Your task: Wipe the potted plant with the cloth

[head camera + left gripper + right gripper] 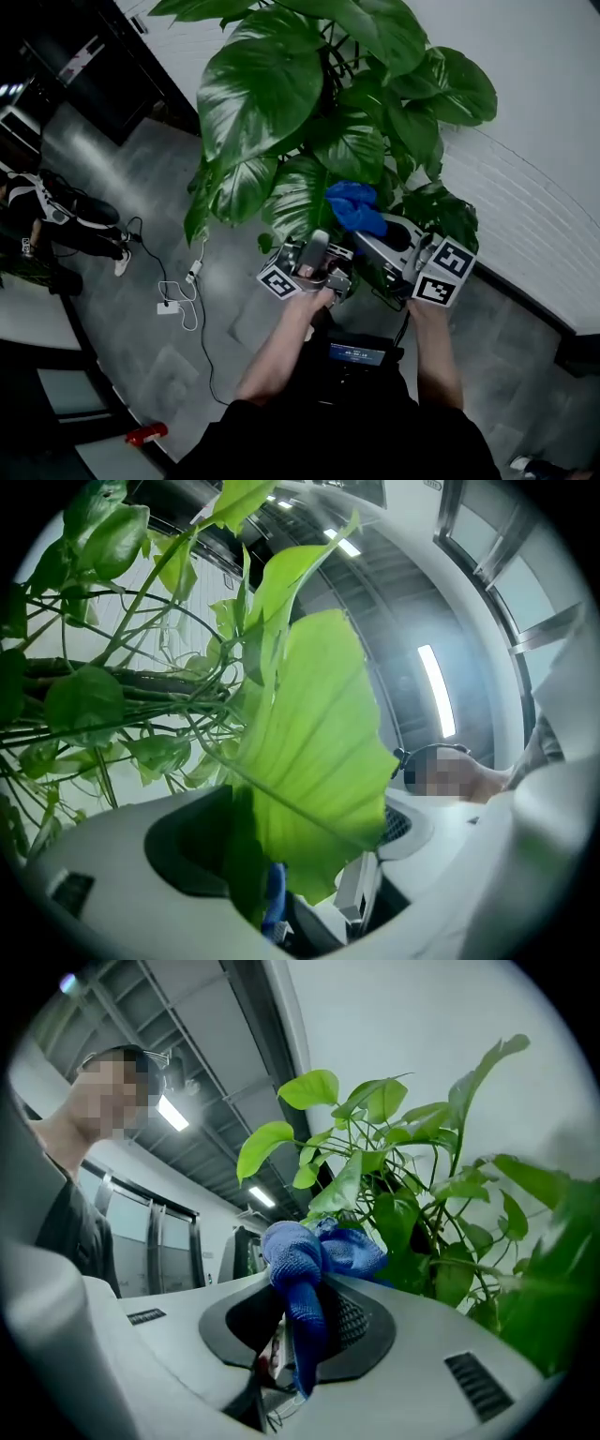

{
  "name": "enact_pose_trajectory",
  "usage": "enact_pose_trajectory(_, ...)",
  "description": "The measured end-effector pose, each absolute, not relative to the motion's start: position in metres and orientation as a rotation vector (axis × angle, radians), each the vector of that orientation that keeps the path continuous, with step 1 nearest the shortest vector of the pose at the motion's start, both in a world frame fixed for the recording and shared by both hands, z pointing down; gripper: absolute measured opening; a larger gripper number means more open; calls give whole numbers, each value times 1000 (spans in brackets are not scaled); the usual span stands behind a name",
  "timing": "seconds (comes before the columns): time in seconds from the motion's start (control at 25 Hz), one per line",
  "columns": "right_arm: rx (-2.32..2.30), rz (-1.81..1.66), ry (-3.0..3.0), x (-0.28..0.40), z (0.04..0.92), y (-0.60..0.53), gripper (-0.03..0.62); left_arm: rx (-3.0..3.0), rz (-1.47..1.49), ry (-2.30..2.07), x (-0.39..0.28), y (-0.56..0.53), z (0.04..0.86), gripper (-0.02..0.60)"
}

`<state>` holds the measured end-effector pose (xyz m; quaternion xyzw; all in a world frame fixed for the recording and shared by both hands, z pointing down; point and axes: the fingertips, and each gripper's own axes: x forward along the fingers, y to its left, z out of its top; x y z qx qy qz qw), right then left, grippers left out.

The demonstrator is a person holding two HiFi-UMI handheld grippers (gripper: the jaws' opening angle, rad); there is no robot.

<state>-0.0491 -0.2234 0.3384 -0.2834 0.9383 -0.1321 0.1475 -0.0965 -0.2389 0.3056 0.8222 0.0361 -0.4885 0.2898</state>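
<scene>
The potted plant (319,112) has big glossy green leaves and fills the upper middle of the head view; its pot is hidden. My left gripper (317,242) reaches up from below and is shut on a large leaf (298,202). In the left gripper view that leaf (314,752) runs down between the jaws of the left gripper (272,892), with a blue strip beside it. My right gripper (377,234) is shut on a bunched blue cloth (354,208), which rests against the same leaf's right edge. The cloth (305,1260) hangs out of the right gripper (300,1335).
A white wall (534,141) stands right behind the plant. Cables and a white power strip (178,300) lie on the grey floor at the left. A person's legs (56,220) show at the far left. A red object (145,434) lies at the lower left.
</scene>
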Motion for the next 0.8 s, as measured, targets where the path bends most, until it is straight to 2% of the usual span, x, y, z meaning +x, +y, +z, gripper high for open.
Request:
enact_pose_trajectory(0.32, -771, -469, 2748, -40, 355, -173, 95, 2229, -1257, 22, -95, -241, 307, 420)
enact_pose_trajectory(0.64, -875, -121, 2600, -3, 249, -166, 95, 2249, -1269, -104, -134, -233, 311, 420)
enact_pose_trajectory(0.8, -927, 32, 2613, -28, 220, -184, 95, 2247, -1312, -102, -147, -227, 300, 420)
